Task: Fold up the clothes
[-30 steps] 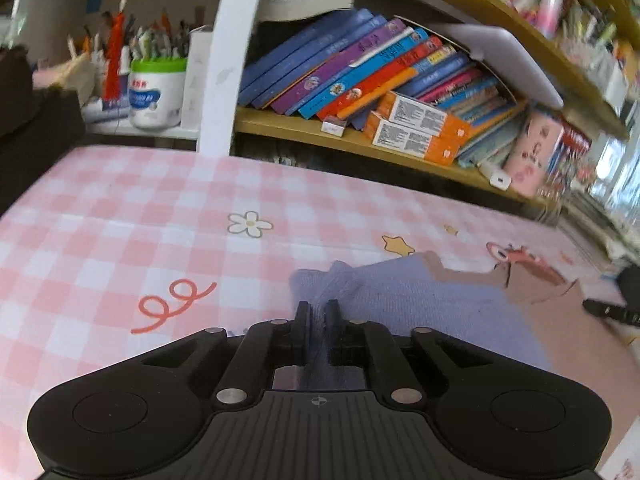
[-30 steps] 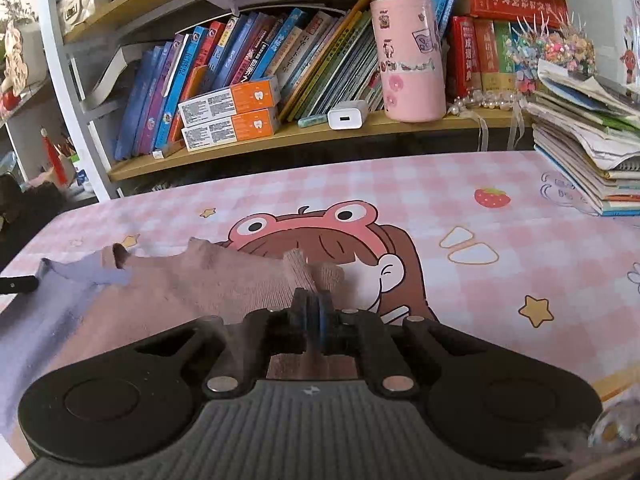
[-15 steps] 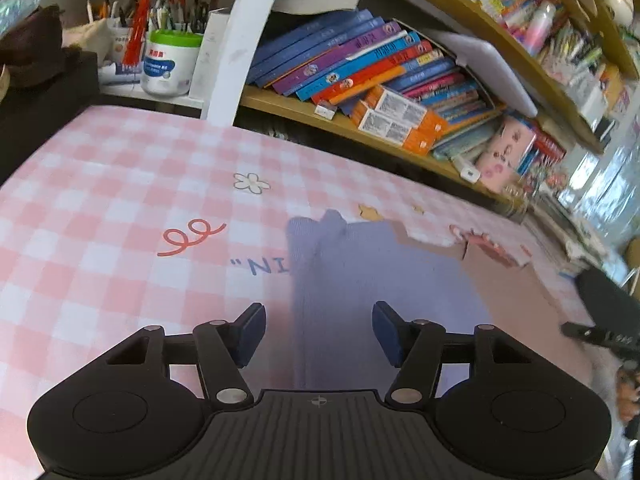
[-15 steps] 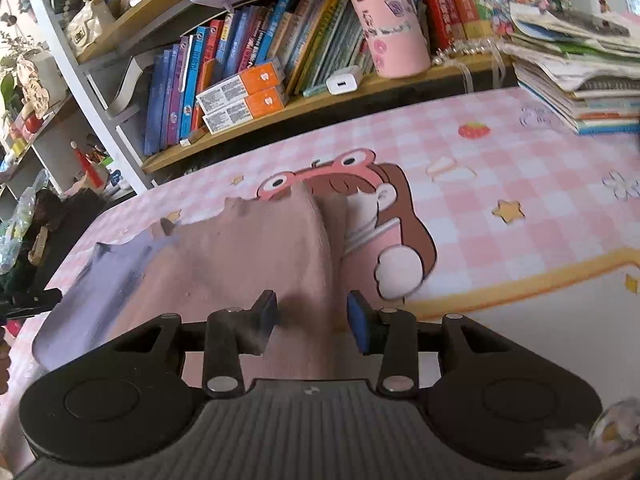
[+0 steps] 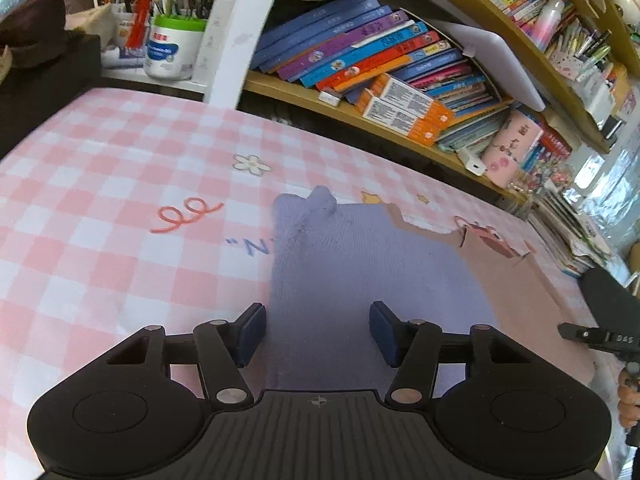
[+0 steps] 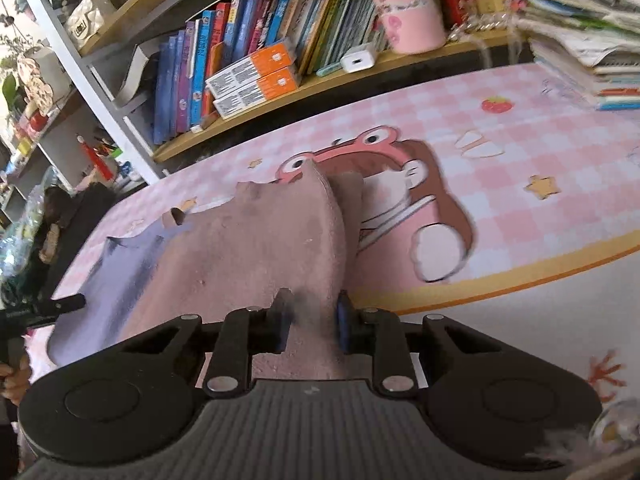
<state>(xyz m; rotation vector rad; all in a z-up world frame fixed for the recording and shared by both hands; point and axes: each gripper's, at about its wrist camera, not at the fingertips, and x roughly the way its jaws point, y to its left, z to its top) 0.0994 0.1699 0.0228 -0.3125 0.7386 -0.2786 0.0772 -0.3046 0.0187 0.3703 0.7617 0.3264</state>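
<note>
Having let go since a second ago, the left gripper (image 5: 318,332) now stands wide apart over the lilac half of the garment (image 5: 360,276), which lies flat on the pink checked tablecloth (image 5: 100,200); the right gripper (image 6: 311,326) sits narrowly parted around the garment's dusty-pink edge, no longer pinching it

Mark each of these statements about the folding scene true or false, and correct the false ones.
1. The left gripper is open over the lilac half of the garment. True.
2. The right gripper is far from any cloth. False: the pink fabric lies between its fingers.
3. The tablecloth is pink checked. True.
4. The bookshelf behind the table holds only plates. False: it holds books.
</note>
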